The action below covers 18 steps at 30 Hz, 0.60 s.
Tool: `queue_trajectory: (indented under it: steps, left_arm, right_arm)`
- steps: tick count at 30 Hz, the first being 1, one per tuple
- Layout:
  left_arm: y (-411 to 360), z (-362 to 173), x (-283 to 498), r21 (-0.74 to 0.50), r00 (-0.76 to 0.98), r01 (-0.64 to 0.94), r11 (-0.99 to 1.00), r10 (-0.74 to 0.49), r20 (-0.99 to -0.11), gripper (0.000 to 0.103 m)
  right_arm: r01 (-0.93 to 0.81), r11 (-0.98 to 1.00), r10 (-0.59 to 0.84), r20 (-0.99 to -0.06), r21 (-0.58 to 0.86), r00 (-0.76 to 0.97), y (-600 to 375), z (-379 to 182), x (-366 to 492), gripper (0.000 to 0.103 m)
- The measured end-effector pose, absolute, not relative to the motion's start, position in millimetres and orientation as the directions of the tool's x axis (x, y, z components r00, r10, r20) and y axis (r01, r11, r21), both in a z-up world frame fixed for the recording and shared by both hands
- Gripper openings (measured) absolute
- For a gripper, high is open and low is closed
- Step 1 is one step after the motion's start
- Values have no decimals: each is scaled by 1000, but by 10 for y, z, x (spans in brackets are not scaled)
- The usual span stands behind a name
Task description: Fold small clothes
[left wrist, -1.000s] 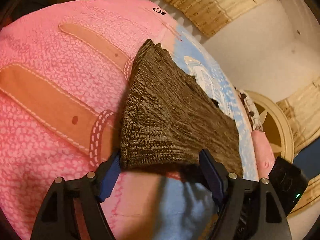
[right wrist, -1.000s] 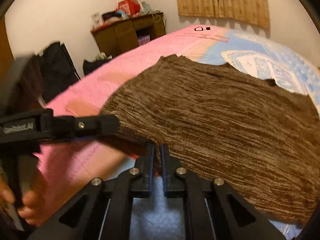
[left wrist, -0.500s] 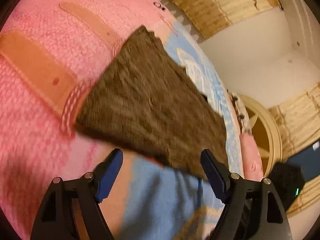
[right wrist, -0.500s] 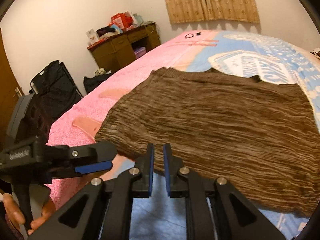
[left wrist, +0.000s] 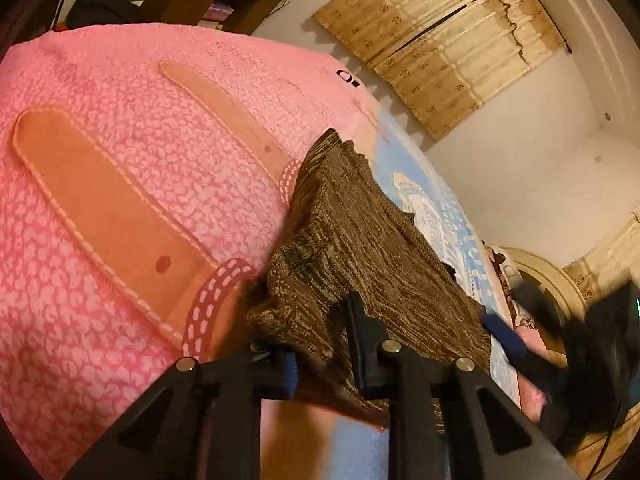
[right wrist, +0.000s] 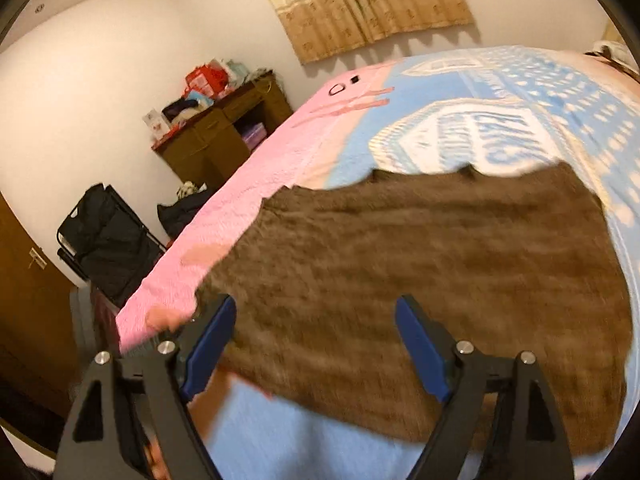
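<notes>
Left wrist view, left gripper point(left wrist: 324, 354): the jaws are seen closing, and the near corner of the brown knit garment point(left wrist: 360, 264) is bunched between the pads and pinched there.
Left wrist view, garment: a raised, crumpled fold is shown at the pinched corner, a detail lost in the other view; the rest is spread over the bed toward the far edge.
Left wrist view, bedspread point(left wrist: 120, 152): the pink half is seen close up, with a dotted weave, two long orange stitched strap shapes and a red dashed band.
Left wrist view, right side: a blurred dark shape with a blue pad is seen past the garment's far edge, likely the other gripper; a round cream headboard point(left wrist: 556, 284) is shown only here.
Right wrist view, right gripper point(right wrist: 316, 344): the jaws are seen opening and stand spread wide; the garment's near edge point(right wrist: 420, 280) lies in the gap, untouched by either blue pad.
Right wrist view, garment: its whole outline is shown lying flat across the pink and blue bedspread point(right wrist: 520, 120), though blurred.
Right wrist view, room: a cluttered wooden desk point(right wrist: 216, 140), a black bag point(right wrist: 104, 240) and a curtain point(right wrist: 360, 0) are shown.
Writing: pale lettering is printed on the blue half, too blurred to be read.
</notes>
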<state>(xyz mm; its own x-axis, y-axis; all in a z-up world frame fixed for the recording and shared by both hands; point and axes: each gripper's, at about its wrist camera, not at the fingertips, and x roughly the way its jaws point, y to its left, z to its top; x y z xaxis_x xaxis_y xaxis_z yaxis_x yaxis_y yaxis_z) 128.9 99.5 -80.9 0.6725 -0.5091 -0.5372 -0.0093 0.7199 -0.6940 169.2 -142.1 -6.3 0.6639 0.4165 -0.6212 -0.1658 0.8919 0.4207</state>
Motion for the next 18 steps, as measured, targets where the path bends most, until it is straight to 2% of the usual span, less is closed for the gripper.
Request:
queue_trajectory:
  steps: [4, 6, 10, 13, 16, 17, 18]
  left_arm:
    - [1010, -844, 1301, -674, 676, -29, 738, -483, -557, 21]
    - [1015, -851, 1294, -685, 685, -28, 728, -485, -544, 21]
    - [1024, -880, 1273, -687, 693, -22, 726, -484, -534, 21]
    - [1046, -898, 1256, -692, 694, -25, 721, -486, -531, 21]
    - [1043, -893, 1262, -685, 689, -25, 728, -484, -540, 21]
    - [1021, -884, 1280, -683, 688, -25, 730, -483, -542, 21]
    - [1017, -878, 1282, -680, 686, -24, 732, -483, -544, 21]
  right_arm:
    - [-236, 857, 505, -660, 458, 556, -909, -129, 2366, 84]
    - [-266, 865, 500, -692, 424, 522, -623, -168, 2596, 83]
    - [-266, 920, 387, -770, 287, 507, -106, -324, 2997, 83]
    - [-290, 924, 367, -796, 251, 482, 142, -484, 3150, 83]
    - [-273, 948, 288, -816, 167, 501, 204, -581, 3188, 81]
    - [-263, 952, 273, -818, 155, 507, 209, -594, 3192, 77]
    - [-254, 957, 254, -822, 138, 510, 209, -602, 3194, 67]
